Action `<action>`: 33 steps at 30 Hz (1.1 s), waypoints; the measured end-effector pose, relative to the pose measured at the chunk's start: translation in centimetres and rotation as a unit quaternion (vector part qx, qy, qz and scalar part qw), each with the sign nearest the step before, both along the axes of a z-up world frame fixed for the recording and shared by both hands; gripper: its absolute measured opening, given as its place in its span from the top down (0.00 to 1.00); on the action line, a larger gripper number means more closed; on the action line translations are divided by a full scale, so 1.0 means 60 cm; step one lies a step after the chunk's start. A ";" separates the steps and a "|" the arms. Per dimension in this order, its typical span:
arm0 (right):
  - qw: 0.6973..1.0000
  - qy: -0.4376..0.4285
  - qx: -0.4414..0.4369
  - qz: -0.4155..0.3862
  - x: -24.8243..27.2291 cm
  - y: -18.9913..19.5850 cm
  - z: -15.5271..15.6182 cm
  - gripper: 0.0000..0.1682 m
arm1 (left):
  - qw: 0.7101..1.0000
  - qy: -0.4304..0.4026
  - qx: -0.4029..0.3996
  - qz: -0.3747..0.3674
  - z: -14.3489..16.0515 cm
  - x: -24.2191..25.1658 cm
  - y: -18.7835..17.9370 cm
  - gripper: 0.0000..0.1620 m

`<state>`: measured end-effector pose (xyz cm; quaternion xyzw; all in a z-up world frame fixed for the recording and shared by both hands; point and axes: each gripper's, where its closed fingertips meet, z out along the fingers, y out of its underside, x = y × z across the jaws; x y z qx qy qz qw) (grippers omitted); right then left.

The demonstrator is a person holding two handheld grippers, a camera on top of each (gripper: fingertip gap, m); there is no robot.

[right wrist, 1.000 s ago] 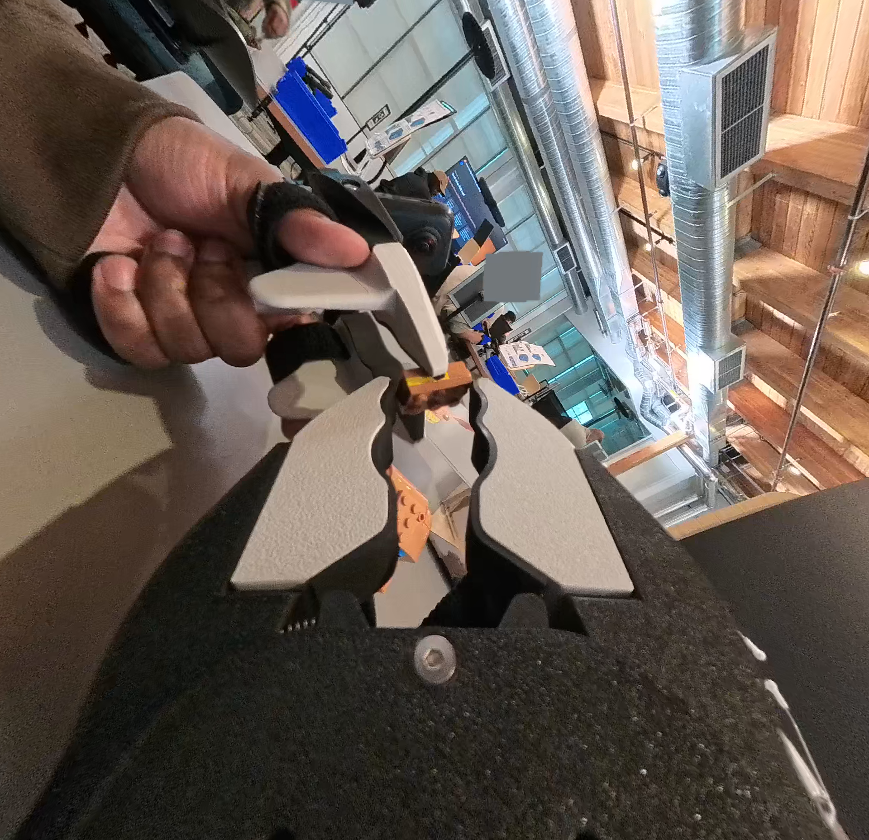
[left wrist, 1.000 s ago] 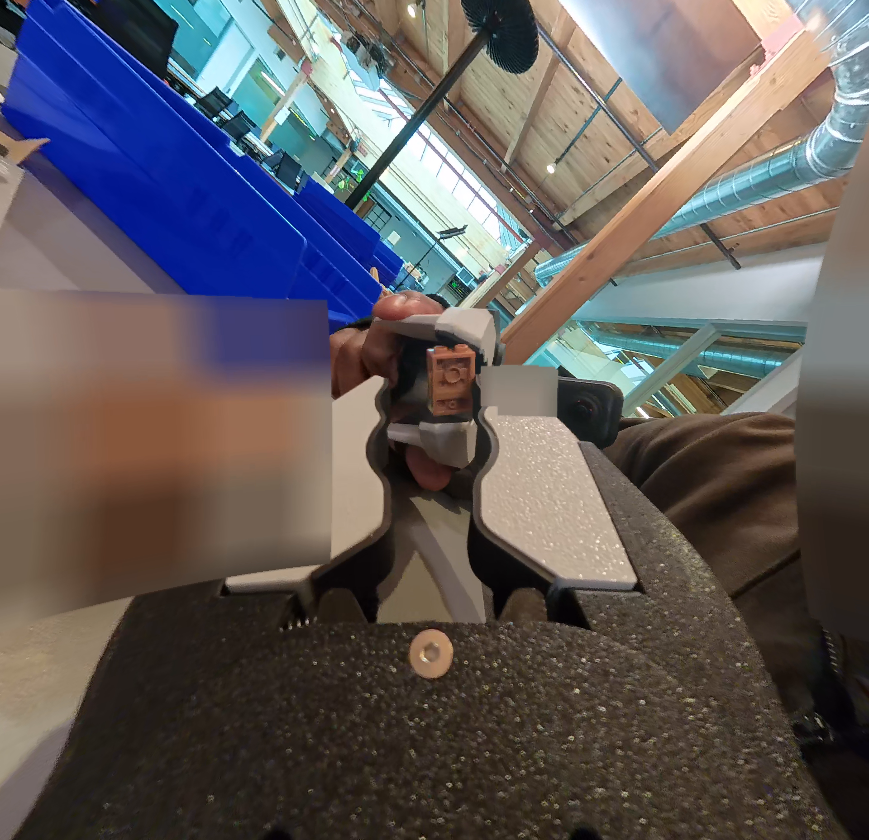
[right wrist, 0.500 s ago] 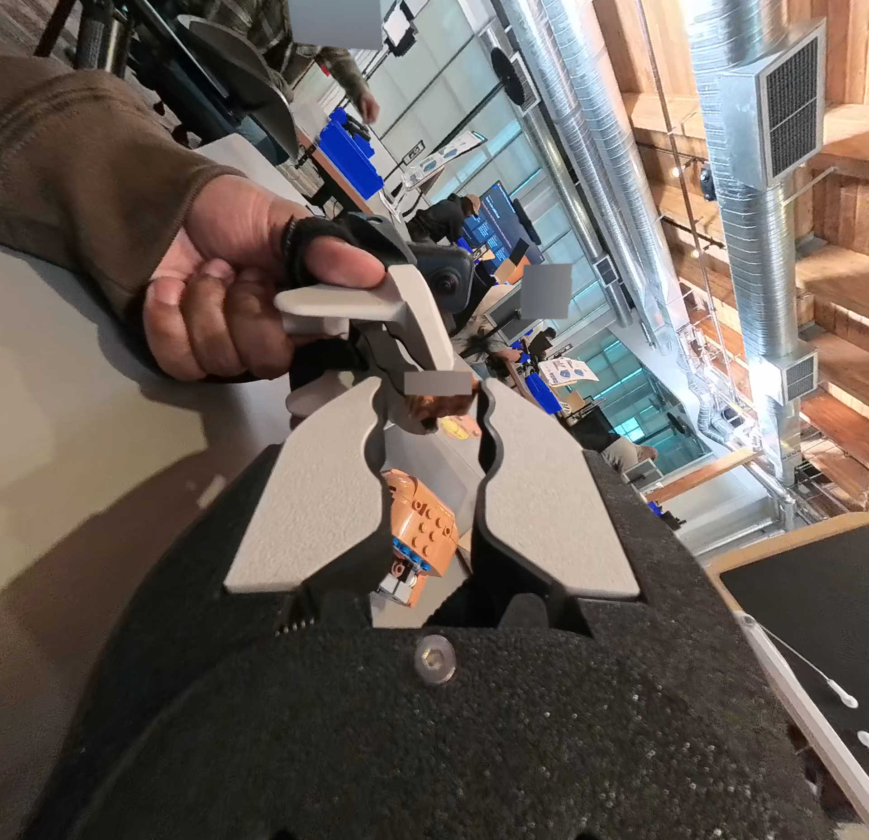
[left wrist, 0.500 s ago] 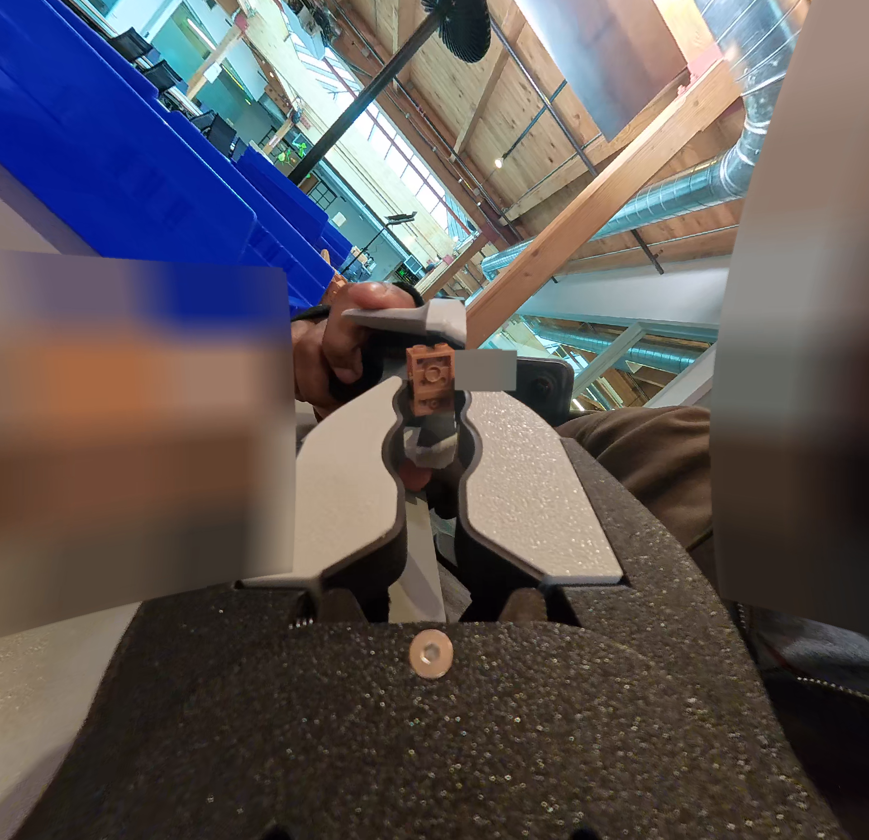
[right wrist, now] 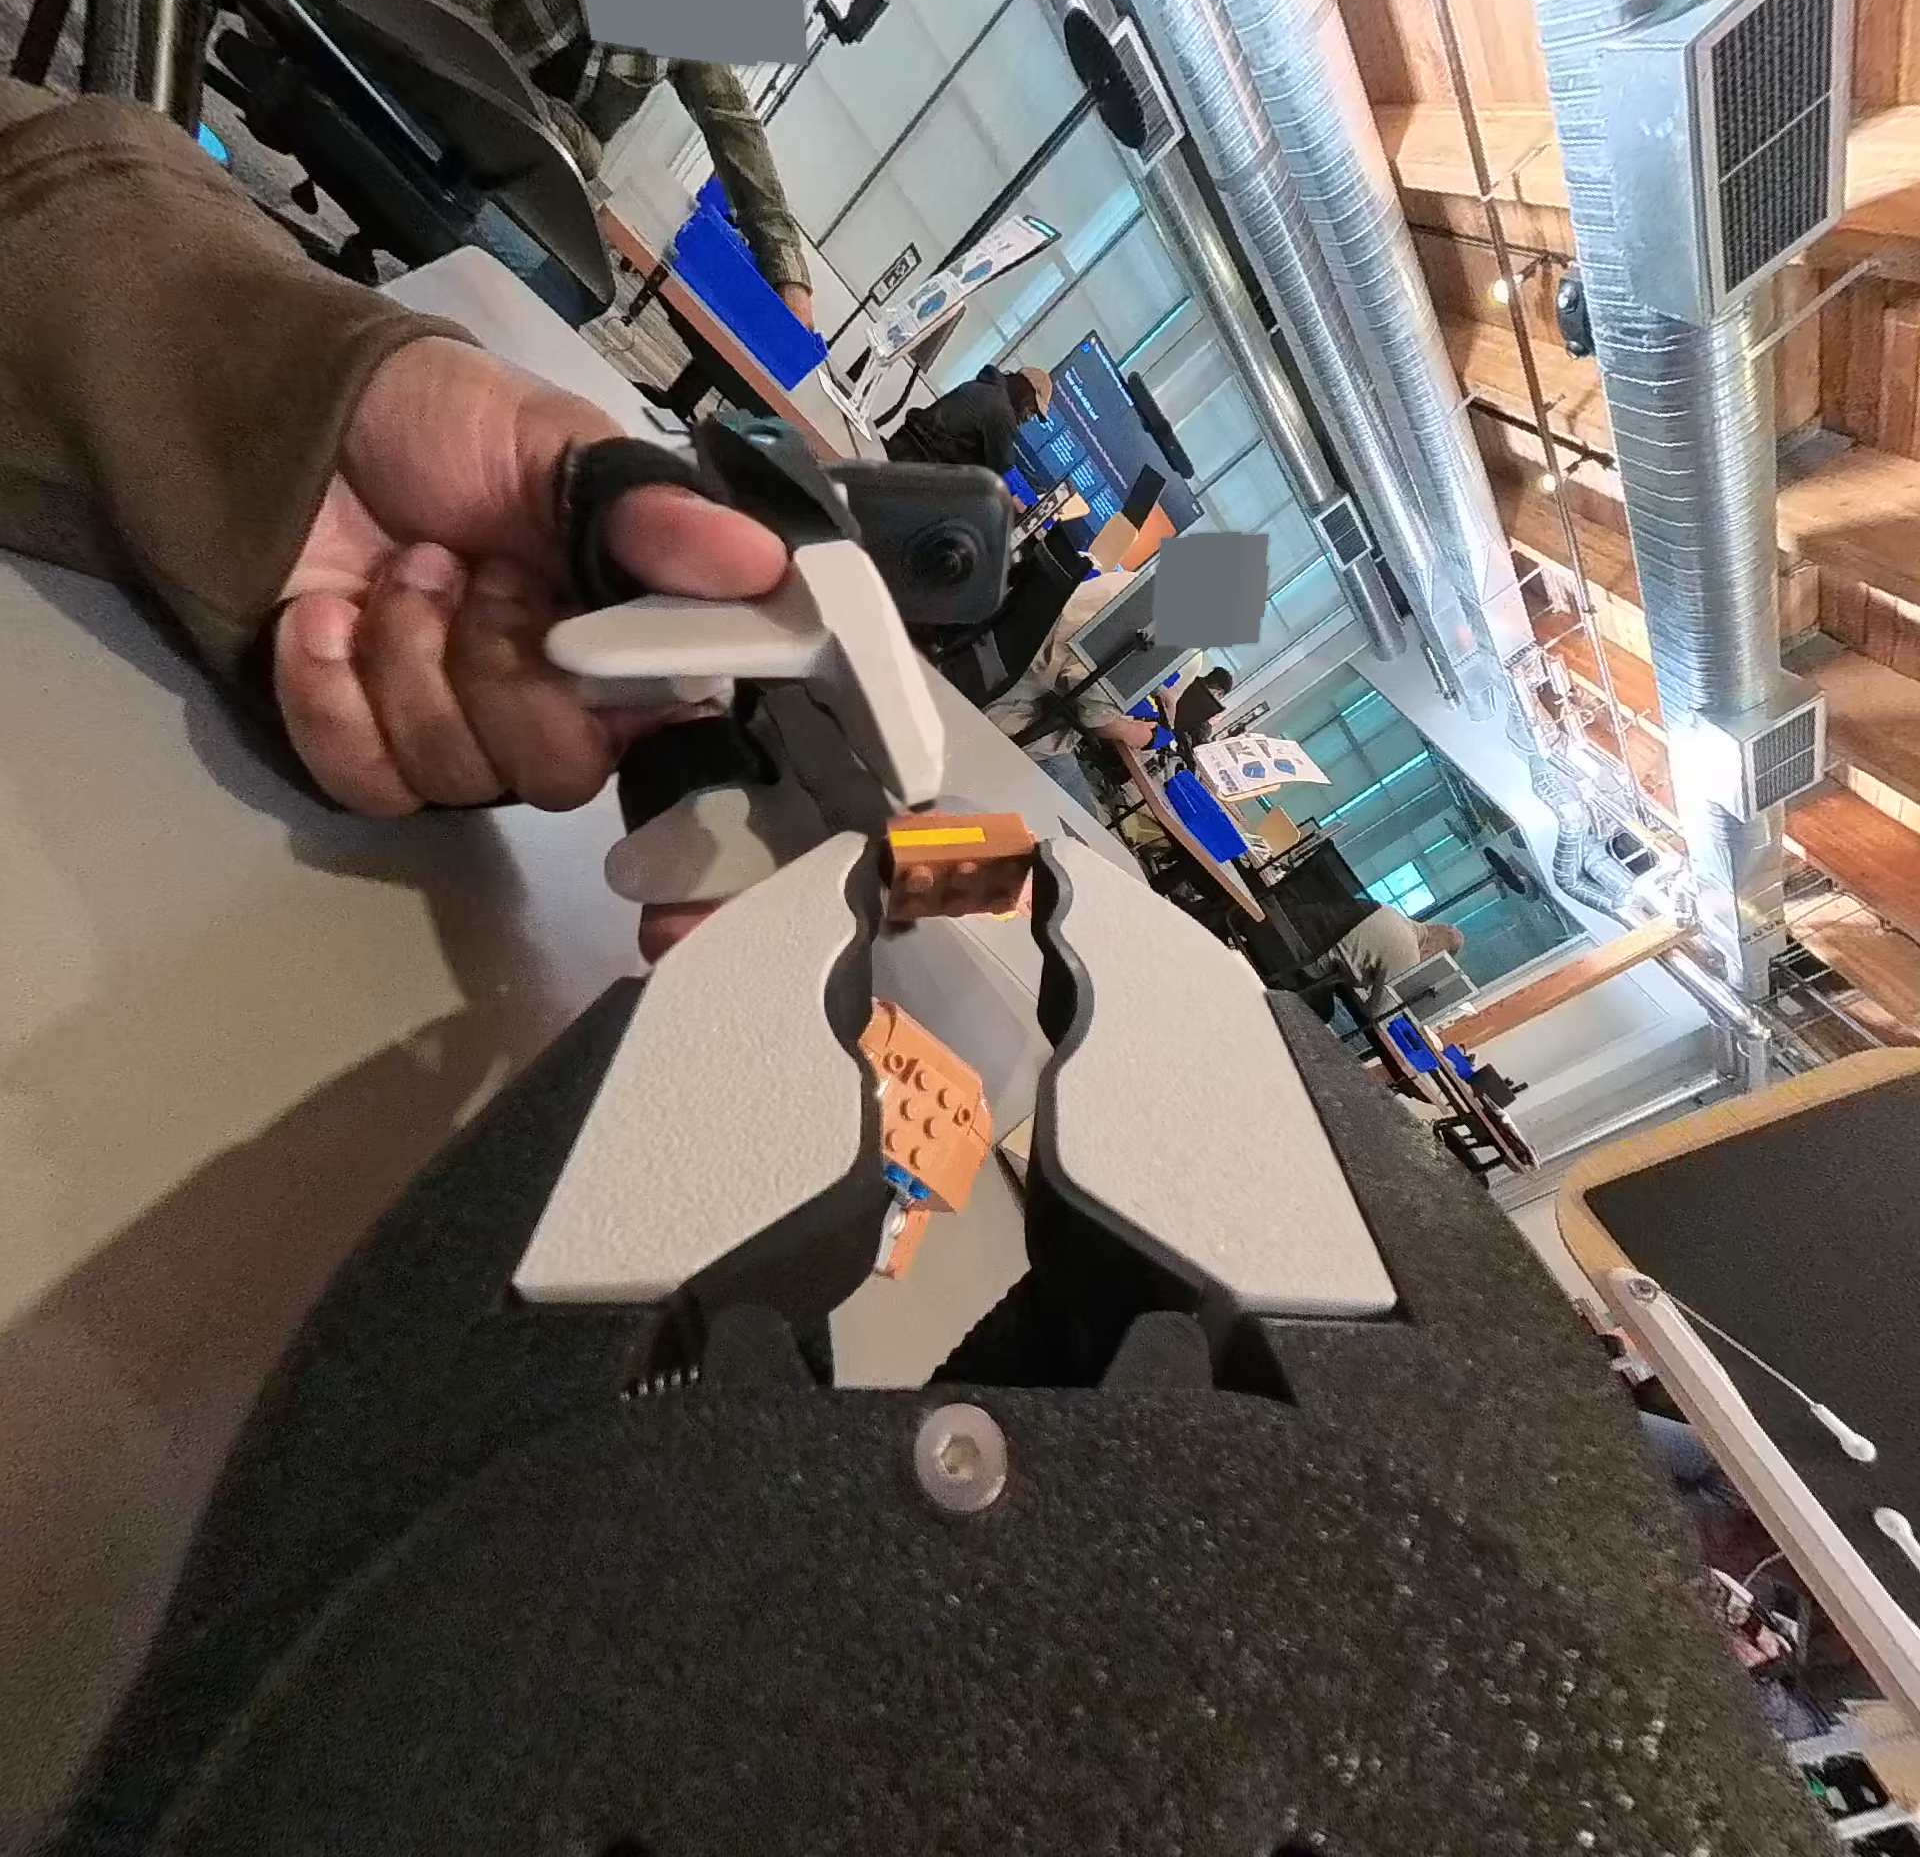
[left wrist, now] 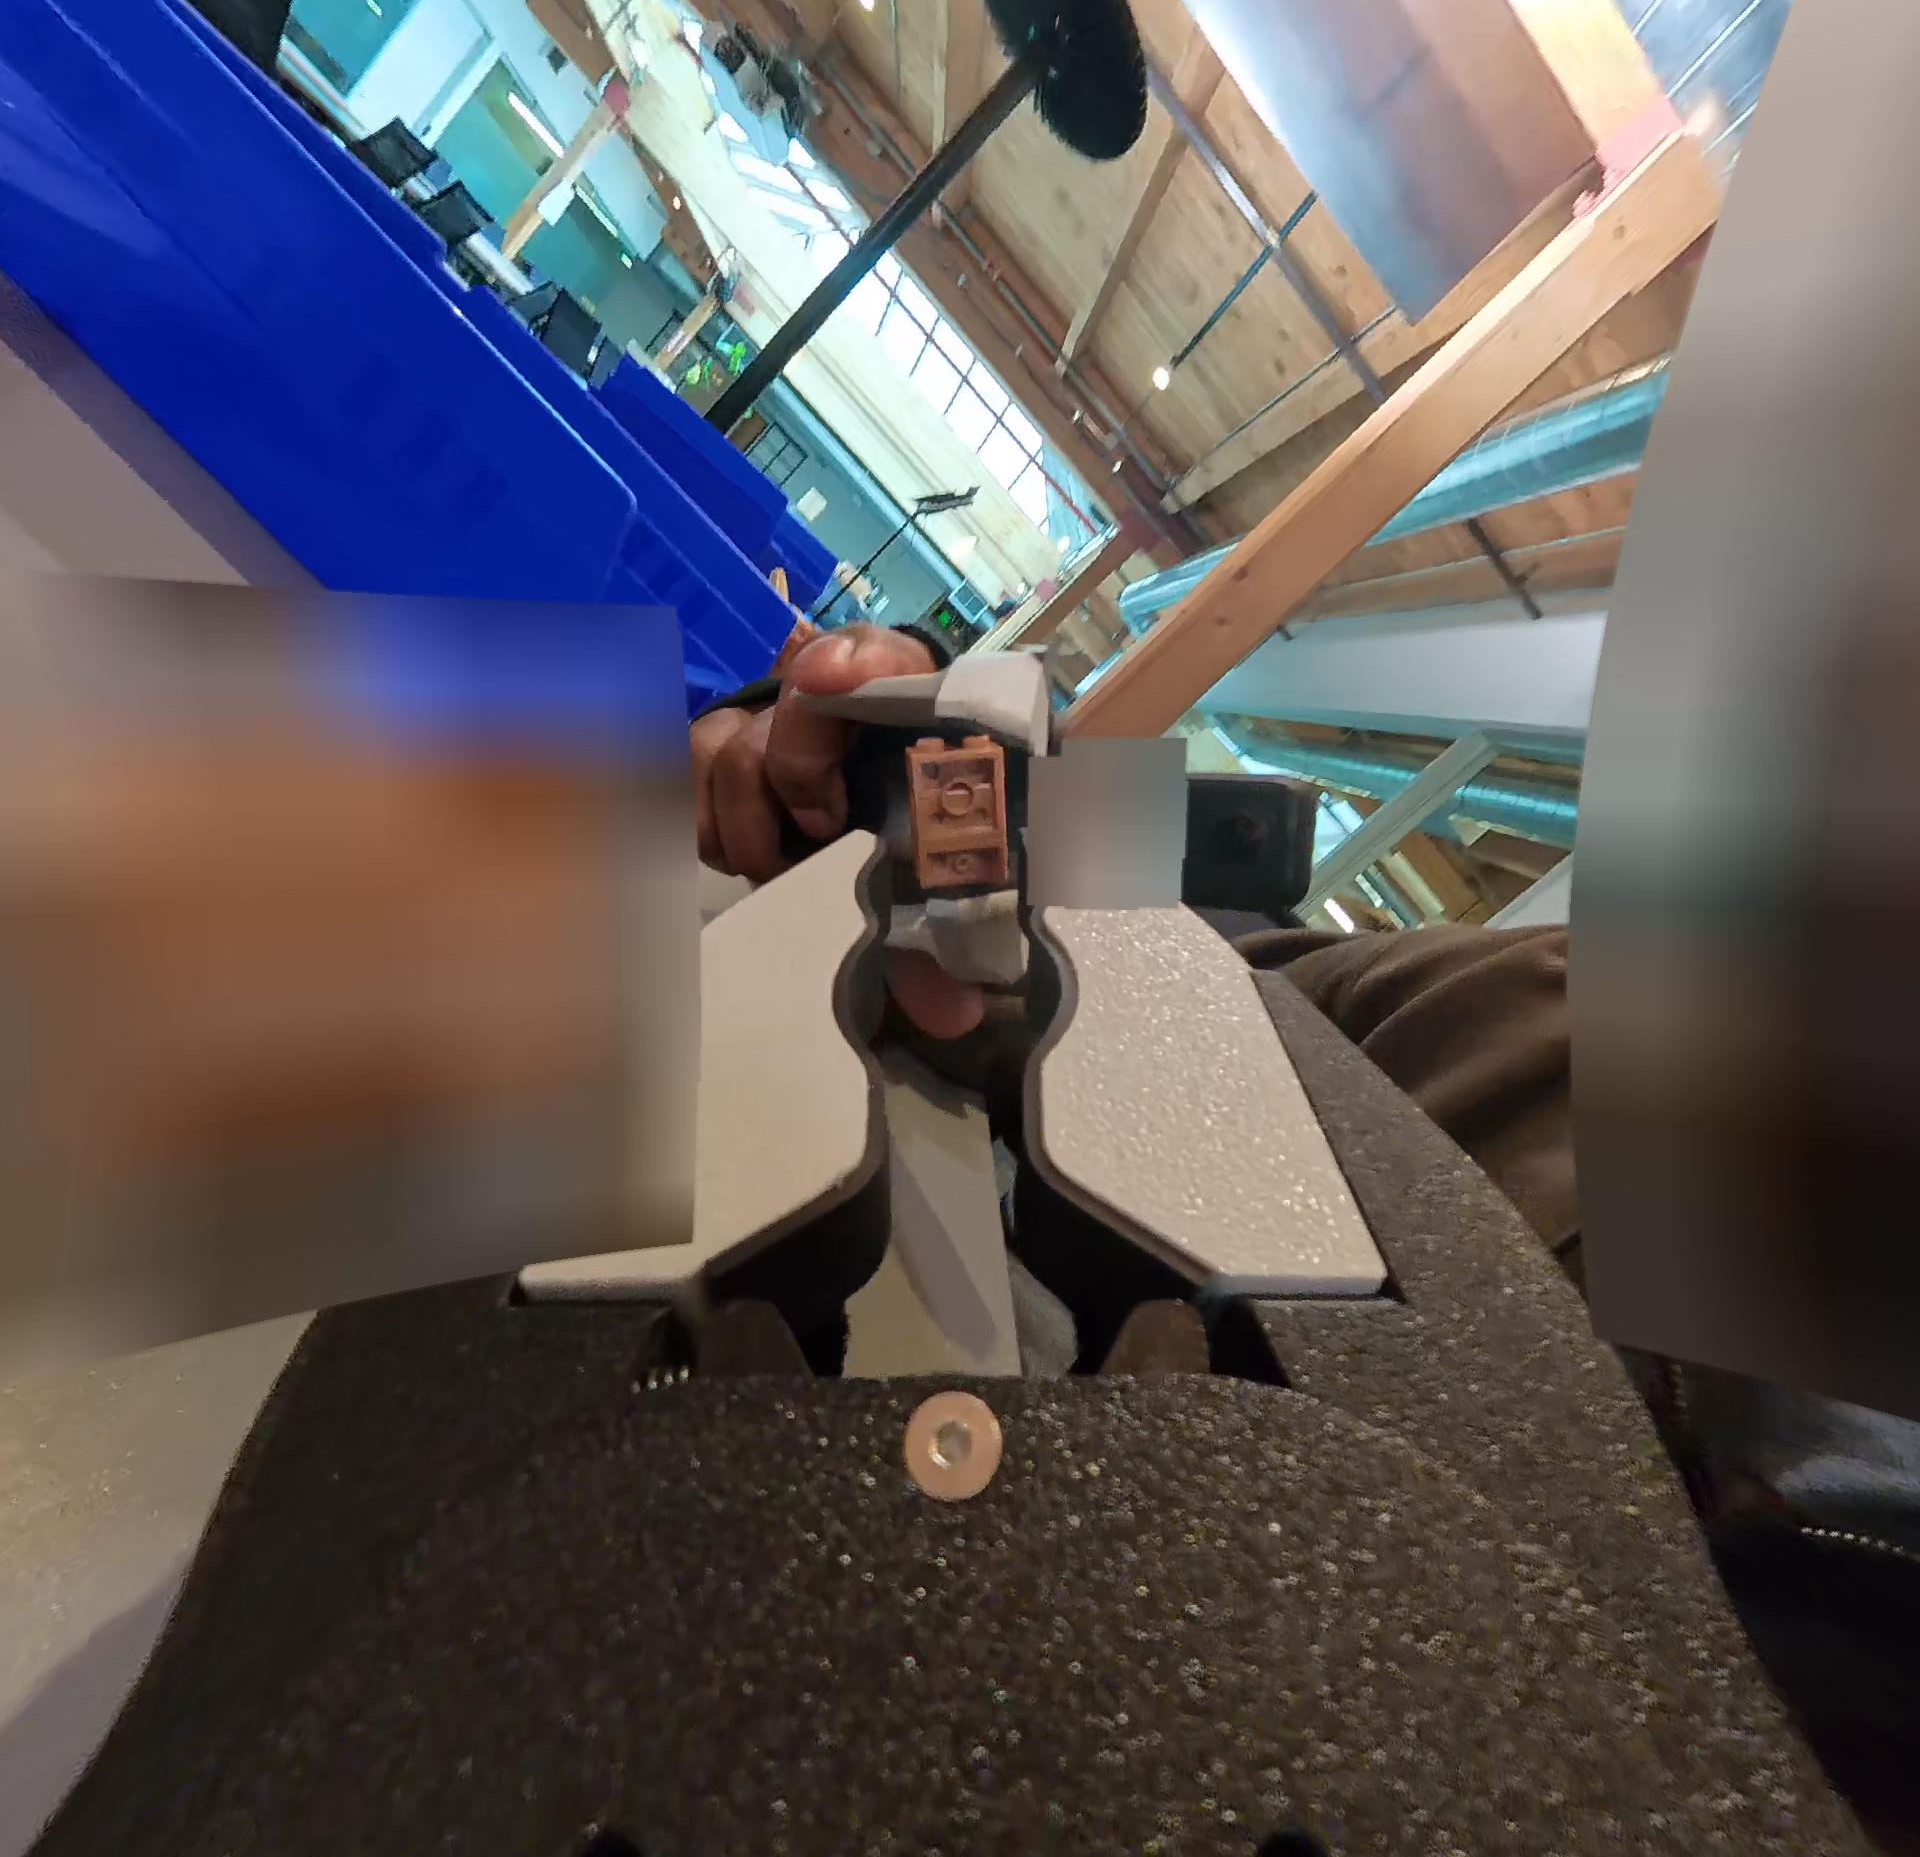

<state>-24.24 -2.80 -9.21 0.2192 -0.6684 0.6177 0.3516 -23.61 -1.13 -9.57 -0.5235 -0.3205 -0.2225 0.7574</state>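
Left wrist view: the left hand-held gripper point(left wrist: 951, 872) is released, its two grey fingers standing apart with the small brown brick point(left wrist: 958, 815) showing in the gap at their tips, at 12 o'clock from the black body. That brick is grasped by the right hand-held gripper point(left wrist: 982, 815), which faces the camera with one finger above the brick and one below; the right hand point(left wrist: 769, 779) wraps its handle at 9 o'clock of the brick. Blue bins point(left wrist: 312, 353) run along a grey surface toward 10 o'clock. In the right wrist view the brick sits clamped between the right hand-held gripper's own fingertips, held up off the surface point(right wrist: 156, 976), with a yellow strip point(right wrist: 935, 836) on its upper face. The left hand-held gripper comes in from 10 o'clock, held by the left hand point(right wrist: 447, 602) in a brown sleeve; the tip of its upper finger meets the brick's top edge, while its lower finger is partly hidden, so contact there cannot be told. An orange studded brick assembly point(right wrist: 925, 1111) lies on the surface below, at 6 o'clock of the held brick. A black board with a wooden edge point(right wrist: 1766, 1236) is at 4 o'clock.
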 end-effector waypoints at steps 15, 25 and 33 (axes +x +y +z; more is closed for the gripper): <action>1.000 0.012 0.006 0.015 0.009 0.006 -0.001 0.82 | 0.997 0.060 -0.054 0.002 -0.005 0.014 0.013 0.90; 0.998 0.053 0.035 0.006 0.011 0.006 -0.013 0.82 | 0.993 0.083 -0.080 -0.012 -0.010 0.025 0.021 0.90; 0.998 0.013 0.030 0.050 0.023 0.010 -0.011 0.84 | 0.993 0.086 -0.075 -0.036 -0.007 0.036 0.018 0.90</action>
